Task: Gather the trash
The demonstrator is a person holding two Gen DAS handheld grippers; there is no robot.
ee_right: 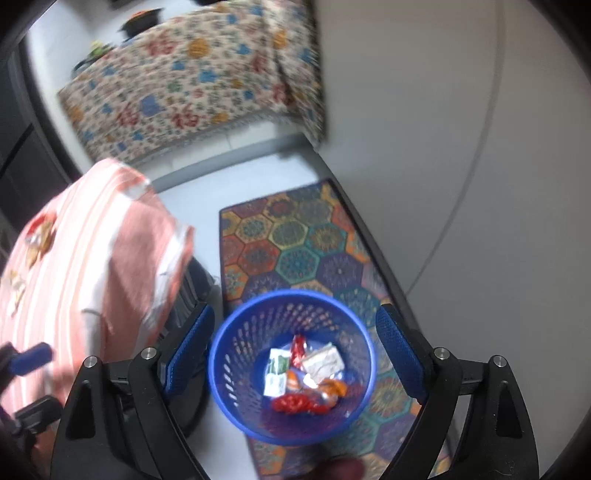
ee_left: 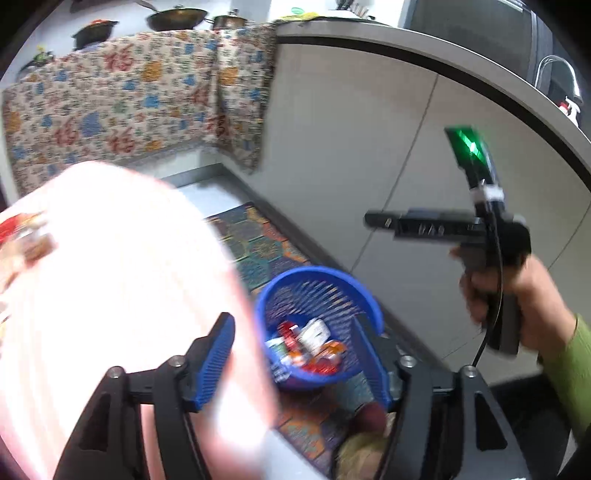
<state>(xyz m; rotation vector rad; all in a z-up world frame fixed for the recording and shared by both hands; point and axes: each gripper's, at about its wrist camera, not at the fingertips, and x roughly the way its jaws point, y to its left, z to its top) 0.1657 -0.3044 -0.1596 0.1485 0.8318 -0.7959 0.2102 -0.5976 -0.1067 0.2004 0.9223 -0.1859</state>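
Right wrist, blue basket [ee_right: 236, 339], wrappers [ee_right: 306, 373] inside

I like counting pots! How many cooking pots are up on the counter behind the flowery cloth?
3: a dark pot on the left, a wok in the middle, a lidded pot to the right. More may hide outside the picture.

Blue basket [ee_right: 236, 373] of wrappers [ee_right: 306, 376] on rug [ee_right: 295, 236]

We see the pink striped cloth [ee_left: 122, 288] smeared by blur in the left wrist view, cut off at the left edge. Print on the wrappers [ee_right: 306, 373] inside the blue basket [ee_right: 229, 369] stays unreadable to us. The basket's near rim hides behind a hand-held gripper finger [ee_left: 369, 365].
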